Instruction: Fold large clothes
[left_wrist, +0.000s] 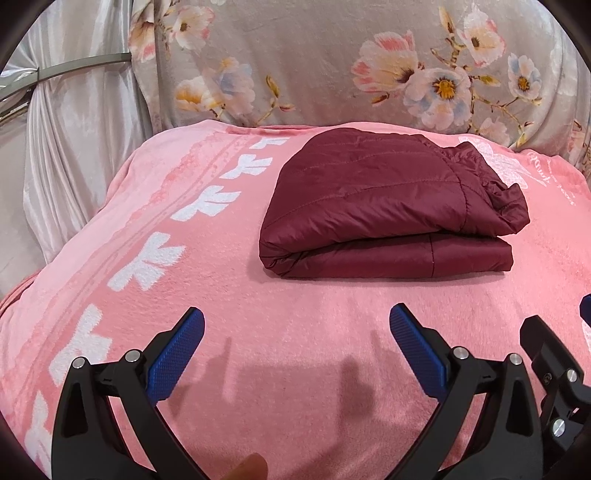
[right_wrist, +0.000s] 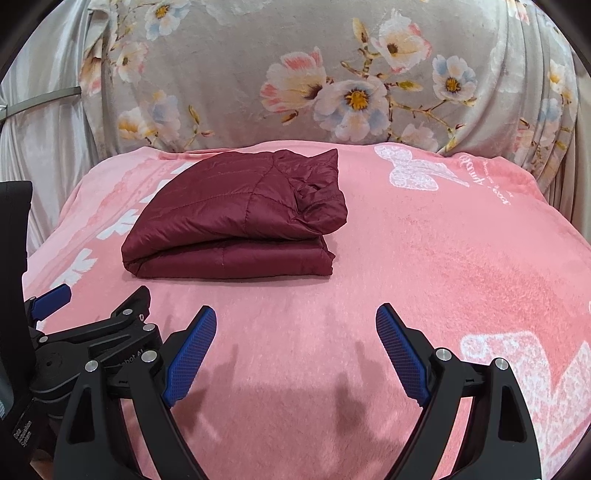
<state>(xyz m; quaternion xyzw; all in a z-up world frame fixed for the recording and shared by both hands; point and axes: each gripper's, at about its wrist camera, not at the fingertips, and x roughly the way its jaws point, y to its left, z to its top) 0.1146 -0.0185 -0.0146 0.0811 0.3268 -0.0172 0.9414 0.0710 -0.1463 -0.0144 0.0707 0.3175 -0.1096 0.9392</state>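
We see right gripper cut off at frame edge; script on pink blanket too small to read; fingertip cropped below.

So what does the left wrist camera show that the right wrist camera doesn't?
Only the left wrist view shows a fingertip at the bottom edge, and more of the white leaf row down the blanket's left side.

Only the right wrist view shows the whole white butterfly print and a black device at the left edge.

Both show the folded maroon jacket lying on the pink blanket, the floral cloth behind, and the left gripper and right gripper open, empty and short of the jacket.
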